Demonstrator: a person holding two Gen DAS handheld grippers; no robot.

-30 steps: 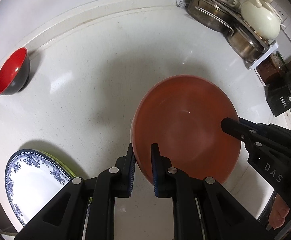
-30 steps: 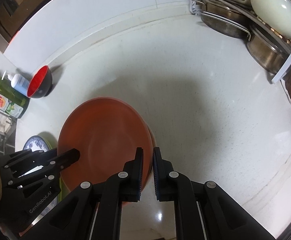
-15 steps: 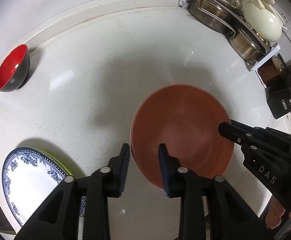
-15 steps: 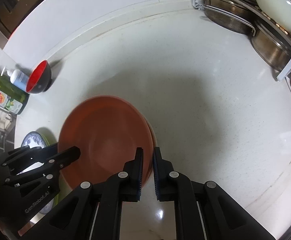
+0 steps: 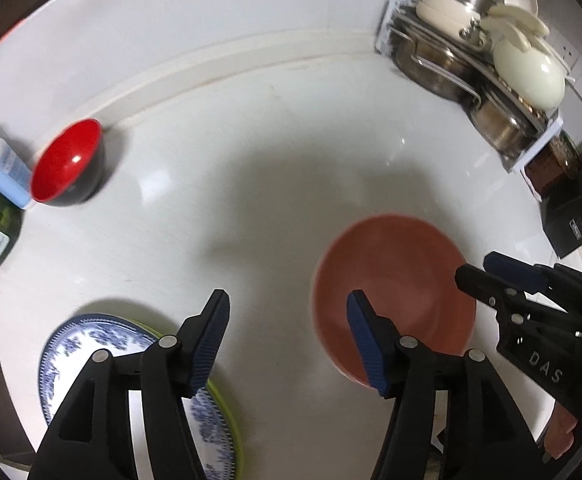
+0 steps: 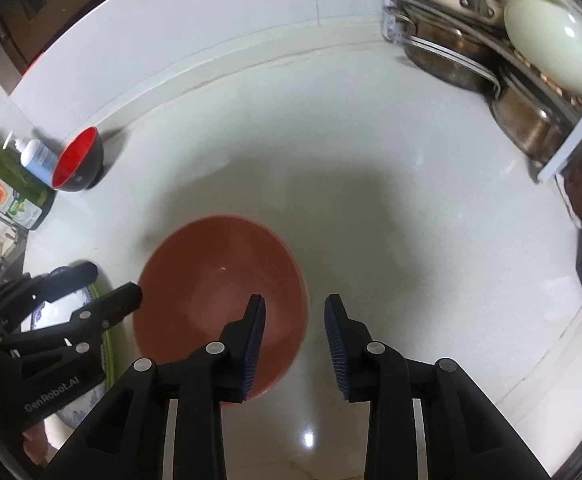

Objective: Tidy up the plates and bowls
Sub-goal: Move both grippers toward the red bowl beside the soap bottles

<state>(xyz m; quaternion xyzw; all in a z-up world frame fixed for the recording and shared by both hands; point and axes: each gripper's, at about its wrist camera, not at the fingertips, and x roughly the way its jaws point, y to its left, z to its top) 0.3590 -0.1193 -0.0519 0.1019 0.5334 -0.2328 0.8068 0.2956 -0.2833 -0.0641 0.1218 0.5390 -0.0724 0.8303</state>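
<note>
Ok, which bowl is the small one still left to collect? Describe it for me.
On the white counter, look to the far left edge by the wall, beside the soap bottles. The small bowl sits there: black outside, bright red inside, unlike the wide terracotta bowl at the middle.

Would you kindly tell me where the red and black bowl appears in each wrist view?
Left wrist: red and black bowl at far left, beside the blue bottle.
Right wrist: bowl at upper left.
Shared landmark: the brown bowl on the counter.
</note>
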